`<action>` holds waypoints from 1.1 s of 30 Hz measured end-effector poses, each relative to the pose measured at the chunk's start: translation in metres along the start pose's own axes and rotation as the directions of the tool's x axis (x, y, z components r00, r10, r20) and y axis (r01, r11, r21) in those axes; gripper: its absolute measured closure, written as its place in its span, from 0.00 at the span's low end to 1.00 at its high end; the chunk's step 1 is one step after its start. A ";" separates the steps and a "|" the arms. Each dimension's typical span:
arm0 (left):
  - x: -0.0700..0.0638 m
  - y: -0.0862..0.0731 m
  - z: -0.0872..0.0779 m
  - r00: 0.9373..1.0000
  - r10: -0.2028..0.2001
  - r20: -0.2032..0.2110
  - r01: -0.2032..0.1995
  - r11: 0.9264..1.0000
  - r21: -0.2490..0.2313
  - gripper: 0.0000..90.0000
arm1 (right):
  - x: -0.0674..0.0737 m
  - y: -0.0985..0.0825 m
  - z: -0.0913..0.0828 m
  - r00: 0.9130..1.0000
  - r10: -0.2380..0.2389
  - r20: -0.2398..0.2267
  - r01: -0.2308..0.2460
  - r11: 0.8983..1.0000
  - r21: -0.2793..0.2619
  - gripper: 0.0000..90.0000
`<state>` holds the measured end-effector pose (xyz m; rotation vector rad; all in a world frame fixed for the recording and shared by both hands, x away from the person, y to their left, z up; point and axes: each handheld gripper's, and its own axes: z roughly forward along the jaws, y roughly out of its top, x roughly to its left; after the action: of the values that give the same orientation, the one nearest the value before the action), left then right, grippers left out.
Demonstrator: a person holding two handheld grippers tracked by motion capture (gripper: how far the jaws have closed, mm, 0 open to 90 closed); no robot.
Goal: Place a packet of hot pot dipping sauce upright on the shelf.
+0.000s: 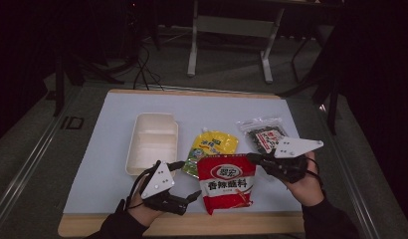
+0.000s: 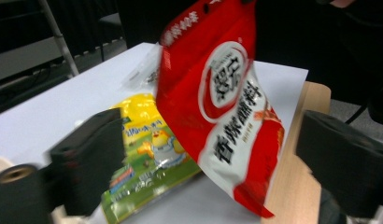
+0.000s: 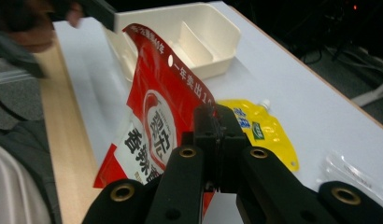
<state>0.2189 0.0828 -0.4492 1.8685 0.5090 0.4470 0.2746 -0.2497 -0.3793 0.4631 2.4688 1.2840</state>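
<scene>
A red snack bag (image 1: 227,183) with white lettering hangs tilted over the front of the pale mat. My right gripper (image 1: 253,158) is shut on its upper right corner. In the right gripper view the black jaws (image 3: 217,126) pinch the edge of the red bag (image 3: 152,116). My left gripper (image 1: 188,180) stands open just left of the bag. In the left gripper view the red bag (image 2: 217,107) hangs ahead between the wide jaws of the left gripper (image 2: 208,140), and neither pad presses on it.
A yellow spouted pouch (image 1: 212,148) lies flat behind the red bag. A clear packet of dark pieces (image 1: 264,133) lies at the right. A white two-compartment tray (image 1: 152,142) stands at the left. The wooden table edge (image 1: 182,225) runs along the front.
</scene>
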 end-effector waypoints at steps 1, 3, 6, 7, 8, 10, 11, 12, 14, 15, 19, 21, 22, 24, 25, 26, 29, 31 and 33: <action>0.000 0.002 0.003 1.000 0.002 -0.001 -0.002 1.000 -0.005 0.18 | 0.002 0.001 -0.001 1.000 -0.006 -0.002 0.006 1.000 -0.003 1.00; -0.001 0.004 0.010 1.000 0.001 0.017 0.000 1.000 -0.016 0.24 | 0.006 0.002 -0.003 1.000 -0.013 -0.013 0.013 1.000 -0.008 1.00; -0.003 0.005 0.022 1.000 -0.010 0.027 0.010 1.000 -0.005 0.28 | 0.010 0.004 -0.006 0.999 -0.027 -0.023 0.026 0.999 -0.024 1.00; -0.004 0.005 0.025 1.000 -0.013 0.019 0.013 1.000 0.000 0.28 | 0.012 0.005 -0.007 0.999 -0.032 -0.024 0.031 0.999 -0.028 1.00; -0.003 0.006 0.028 0.999 -0.019 0.027 0.019 1.000 0.006 0.33 | 0.013 0.006 -0.008 0.999 -0.040 -0.025 0.039 0.999 -0.029 1.00; -0.003 0.006 0.031 0.999 -0.024 0.027 0.024 1.000 0.007 0.37 | 0.016 0.007 -0.010 0.998 -0.043 -0.037 0.041 0.998 -0.037 1.00; -0.003 0.007 0.032 0.999 -0.027 0.047 0.027 1.000 0.000 0.43 | 0.017 0.008 -0.011 0.998 -0.049 -0.036 0.048 0.998 -0.037 1.00; -0.003 0.008 0.031 0.999 -0.018 0.050 0.019 1.000 -0.002 0.49 | 0.018 0.009 -0.011 0.998 -0.052 -0.039 0.050 0.998 -0.038 1.00; -0.004 0.010 0.030 0.997 -0.004 0.071 0.005 1.000 -0.013 0.61 | 0.021 0.010 -0.013 0.997 -0.058 -0.045 0.056 0.998 -0.040 1.00; -0.004 0.011 0.029 0.998 0.002 0.067 -0.001 1.000 -0.016 0.67 | 0.022 0.011 -0.013 0.997 -0.064 -0.045 0.063 0.997 -0.039 1.00; -0.003 0.015 0.027 0.993 0.001 0.118 0.001 1.000 -0.016 0.89 | 0.027 0.014 -0.017 0.996 -0.073 -0.055 0.071 0.996 -0.050 1.00; -0.006 0.017 0.025 0.991 0.015 0.131 -0.013 1.000 -0.016 0.99 | 0.029 0.015 -0.020 0.995 -0.081 -0.059 0.078 0.995 -0.056 1.00; -0.007 0.018 0.024 0.990 0.021 0.141 -0.019 1.000 -0.017 1.00 | 0.030 0.016 -0.021 0.995 -0.084 -0.055 0.081 0.995 -0.056 1.00; -0.009 0.023 0.020 0.988 0.026 0.150 -0.022 0.999 -0.032 1.00 | 0.031 0.017 -0.025 0.995 -0.087 -0.054 0.083 0.994 -0.068 1.00; -0.009 0.026 0.018 0.987 0.029 0.155 -0.023 0.999 -0.040 1.00 | 0.030 0.018 -0.028 0.994 -0.088 -0.060 0.083 0.993 -0.078 1.00; -0.009 0.029 0.015 0.987 0.034 0.156 -0.027 0.999 -0.045 1.00 | 0.031 0.019 -0.030 0.994 -0.088 -0.062 0.083 0.993 -0.088 0.99; -0.007 0.034 0.012 0.987 0.042 0.155 -0.034 0.998 -0.051 1.00 | 0.030 0.019 -0.033 0.993 -0.097 -0.072 0.090 0.991 -0.102 0.95; -0.004 0.037 0.010 0.987 0.034 0.156 -0.026 0.998 -0.053 1.00 | 0.028 0.017 -0.031 0.992 -0.083 -0.091 0.073 0.992 -0.107 0.83; -0.002 0.040 0.010 0.988 0.034 0.151 -0.026 0.998 -0.053 1.00 | 0.028 0.008 -0.017 0.991 -0.063 -0.119 0.055 0.996 -0.069 0.77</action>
<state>0.2275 0.0615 -0.4152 1.8460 0.3640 0.3313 0.2437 -0.2460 -0.3665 0.3014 2.5088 1.4028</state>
